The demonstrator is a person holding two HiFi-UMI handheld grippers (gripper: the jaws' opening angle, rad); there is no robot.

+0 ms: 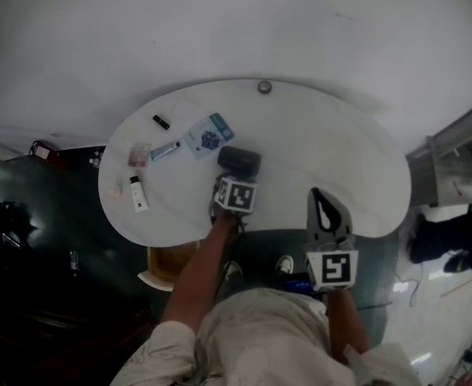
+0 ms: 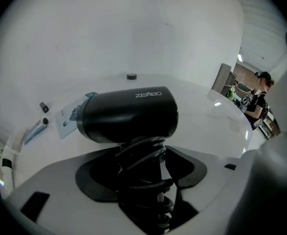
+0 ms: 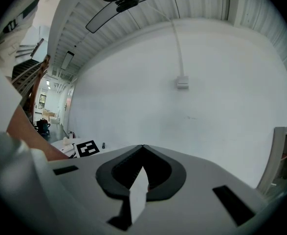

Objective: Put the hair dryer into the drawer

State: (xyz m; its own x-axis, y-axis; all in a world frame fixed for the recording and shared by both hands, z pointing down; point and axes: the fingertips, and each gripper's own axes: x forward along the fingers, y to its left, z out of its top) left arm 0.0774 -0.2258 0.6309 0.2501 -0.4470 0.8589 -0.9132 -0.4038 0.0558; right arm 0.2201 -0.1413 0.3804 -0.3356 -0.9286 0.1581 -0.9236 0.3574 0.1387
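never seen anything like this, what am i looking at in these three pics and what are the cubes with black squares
No robot here: a person holds a two-jaw gripper in each hand. The marker cubes are parts of those grippers. The head view comes from a camera on the person's head, looking down on a white table. The other two come from cameras riding on each gripper, looking along its jaws. The left gripper is clamped on the cord-wrapped handle of a black hair dryer. The right gripper is shut and empty, pointing at a wall. Also on the table: a blue-and-white packet, a tube and a small white bottle.
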